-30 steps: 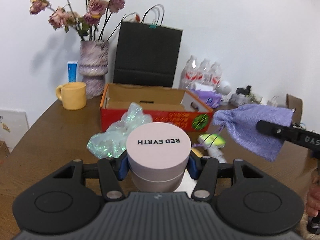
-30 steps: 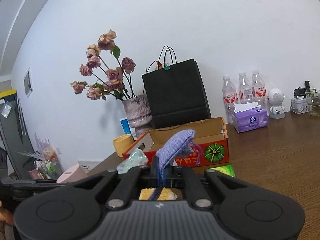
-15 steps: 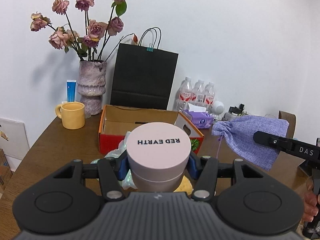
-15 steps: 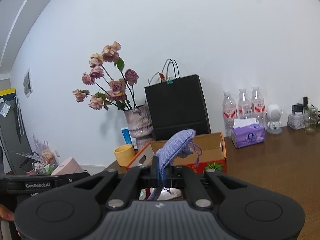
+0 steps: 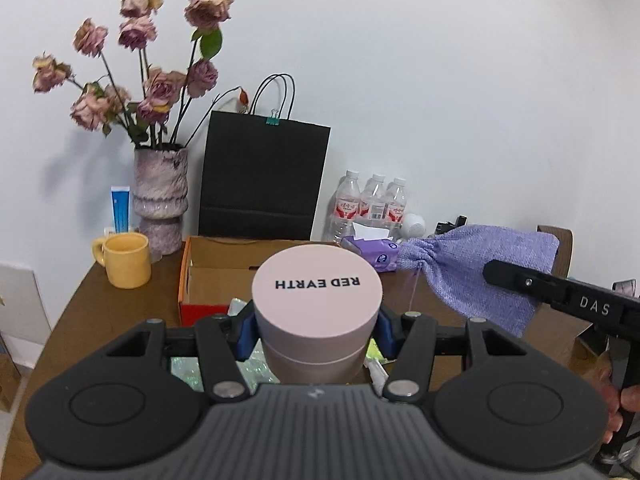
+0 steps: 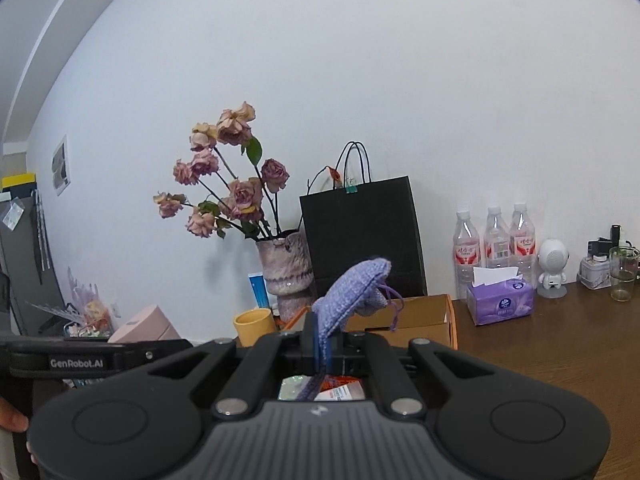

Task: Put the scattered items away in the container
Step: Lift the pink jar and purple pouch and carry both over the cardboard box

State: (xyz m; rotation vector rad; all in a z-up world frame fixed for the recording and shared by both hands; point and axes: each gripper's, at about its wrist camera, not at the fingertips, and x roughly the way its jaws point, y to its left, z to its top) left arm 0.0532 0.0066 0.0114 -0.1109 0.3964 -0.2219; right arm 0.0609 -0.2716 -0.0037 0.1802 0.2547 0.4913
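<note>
The left gripper (image 5: 317, 330) is clamped on a round pink tin (image 5: 317, 304) whose flat lid reads "RED EARTH"; the blue pads press its wall from both sides and the tin stands upright between them, held up in the air in front of an open cardboard box (image 5: 224, 270) with an orange-red outer face. The right gripper (image 6: 322, 350) has its jaws pressed together on a purple drawstring pouch (image 6: 354, 290), pinching the flat cloth edge-on so that the gathered mouth of the pouch and its cord stick out ahead of the fingers. In the left wrist view the same pouch hangs to the right of the tin, apart from it, gripped by the other tool's black finger marked "DAS". Below the left gripper, on the brown wooden table (image 5: 100, 312), lies a crumpled iridescent plastic bag (image 5: 240, 372), mostly hidden by the tool, and a small white-and-green item beside it that is too covered to name. Behind the box stand a black paper bag (image 5: 262, 184) with a teal clip on its handle and a mottled vase (image 5: 160, 196) of faded pink roses; a yellow mug (image 5: 126, 260) sits left of the box, a purple tissue pack (image 5: 372, 250) right of it, and three water bottles (image 5: 374, 204) against the white wall.
</note>
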